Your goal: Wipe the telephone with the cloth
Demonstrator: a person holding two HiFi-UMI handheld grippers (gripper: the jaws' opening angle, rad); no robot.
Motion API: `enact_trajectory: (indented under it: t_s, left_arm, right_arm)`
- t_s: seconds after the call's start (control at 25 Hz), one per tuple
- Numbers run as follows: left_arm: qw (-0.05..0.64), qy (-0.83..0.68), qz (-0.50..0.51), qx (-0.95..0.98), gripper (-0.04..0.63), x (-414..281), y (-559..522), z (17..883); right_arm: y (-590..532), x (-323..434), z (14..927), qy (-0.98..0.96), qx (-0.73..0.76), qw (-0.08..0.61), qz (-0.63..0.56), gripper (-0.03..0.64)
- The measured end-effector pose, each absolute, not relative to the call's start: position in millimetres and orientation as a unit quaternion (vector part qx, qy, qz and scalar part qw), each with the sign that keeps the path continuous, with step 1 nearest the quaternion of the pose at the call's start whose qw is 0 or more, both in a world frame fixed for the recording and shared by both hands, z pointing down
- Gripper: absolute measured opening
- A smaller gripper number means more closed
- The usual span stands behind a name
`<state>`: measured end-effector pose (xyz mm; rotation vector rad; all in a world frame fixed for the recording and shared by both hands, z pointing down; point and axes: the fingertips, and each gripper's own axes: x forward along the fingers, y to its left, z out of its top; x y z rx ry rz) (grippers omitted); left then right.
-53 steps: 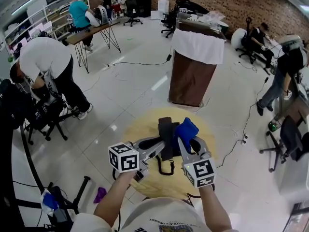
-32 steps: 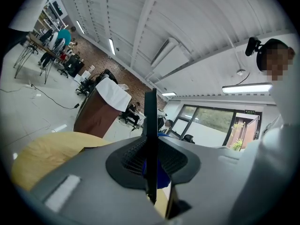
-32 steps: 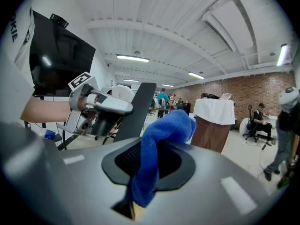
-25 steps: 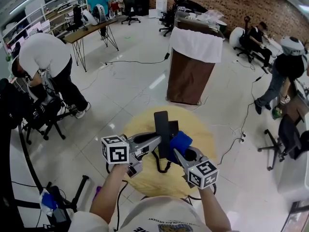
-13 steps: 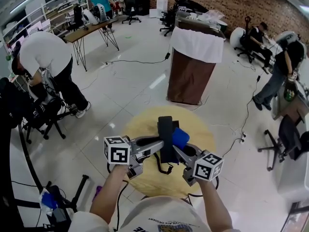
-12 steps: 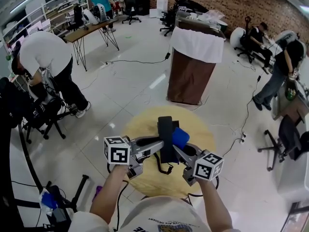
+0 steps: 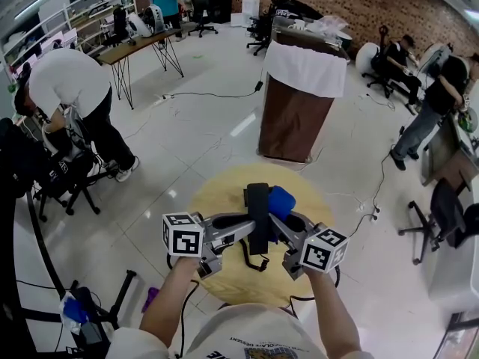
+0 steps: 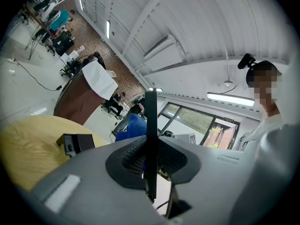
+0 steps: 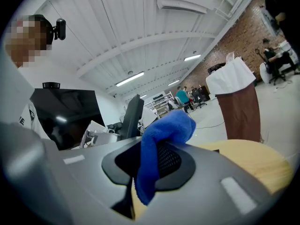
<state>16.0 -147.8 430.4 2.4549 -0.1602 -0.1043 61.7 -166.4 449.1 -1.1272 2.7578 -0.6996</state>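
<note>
The telephone (image 7: 258,214) is a flat black slab held upright over the round wooden table (image 7: 217,200). My left gripper (image 7: 251,230) is shut on its lower part; in the left gripper view the telephone (image 8: 150,139) stands edge-on between the pads. A black strap (image 7: 251,263) hangs below it. My right gripper (image 7: 278,223) is shut on the blue cloth (image 7: 281,200), which presses on the telephone's right side near the top. In the right gripper view the cloth (image 9: 161,139) bulges out of the jaws, with the telephone (image 9: 132,116) just left of it.
A small black box (image 8: 75,143) lies on the table. Beyond the table stands a brown lectern (image 7: 299,103) with a white cover. A person bends over black equipment (image 7: 60,178) at the left. Cables and a purple scrap (image 7: 150,299) lie on the floor.
The right gripper has rolled and risen, carrying the blue cloth up the telephone's right side. The left gripper still holds the telephone in almost the same place.
</note>
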Motion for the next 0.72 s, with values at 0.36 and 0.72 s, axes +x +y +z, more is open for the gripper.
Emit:
enact_trajectory:
  t_s: [0.36,0.72]
  left_arm:
    - [0.337,-0.055,-0.036,0.939,0.061,17.9,-145.6,432.8]
    - [0.339,-0.047,-0.037,0.939,0.061,16.2,-140.1,434.8]
  right_arm:
    - [-182.4,64.6,422.1,0.904,-0.373,0.051,-0.203,0.064]
    - [-197.6,61.6,398.5,0.904,-0.386,0.060,-0.176,0.064]
